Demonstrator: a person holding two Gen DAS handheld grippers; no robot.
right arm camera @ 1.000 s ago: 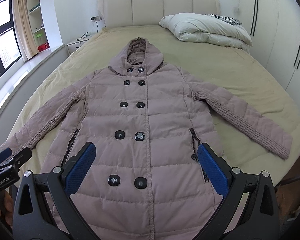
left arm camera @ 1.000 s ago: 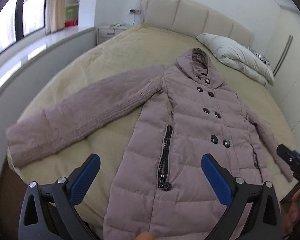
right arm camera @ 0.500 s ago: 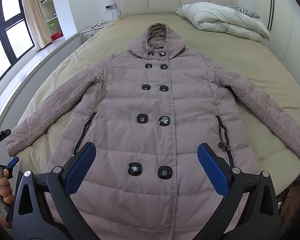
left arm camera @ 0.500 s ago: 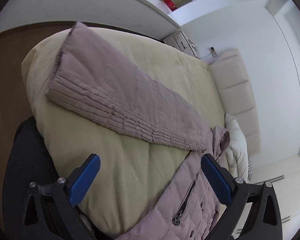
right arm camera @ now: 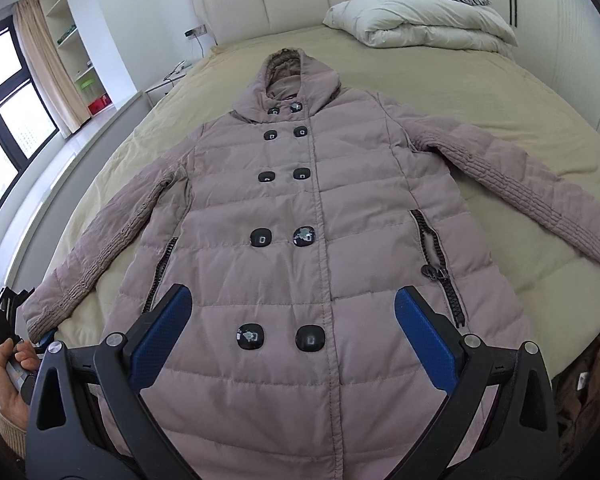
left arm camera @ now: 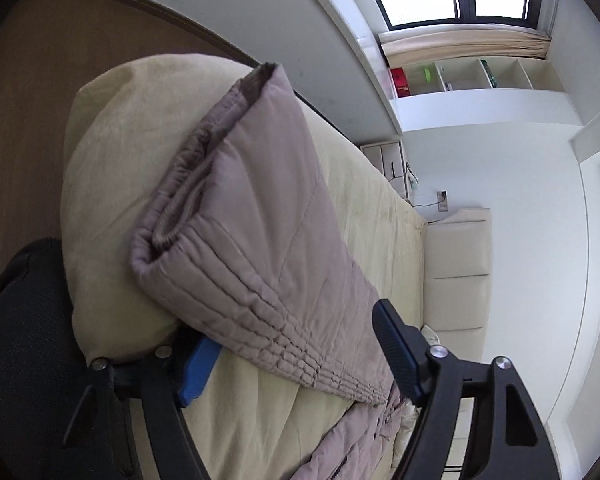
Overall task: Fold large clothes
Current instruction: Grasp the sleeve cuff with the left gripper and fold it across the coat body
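Coat [right arm camera: 320,240]: spread flat, buttoned side up, on bed [right arm camera: 480,92], filling frame centre.
Left gripper [left arm camera: 296,352]: I am closing its jaws around sleeve cuff [left arm camera: 236,240], one jaw under, one above; pads not pressing.
Right gripper [right arm camera: 292,328]: I hold it wide, empty, over coat's hem.

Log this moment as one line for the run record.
stage: sleeve grasp | left gripper: closing around coat sleeve near cuff | right gripper: open above coat hem | coat: flat, buttoned, on bed
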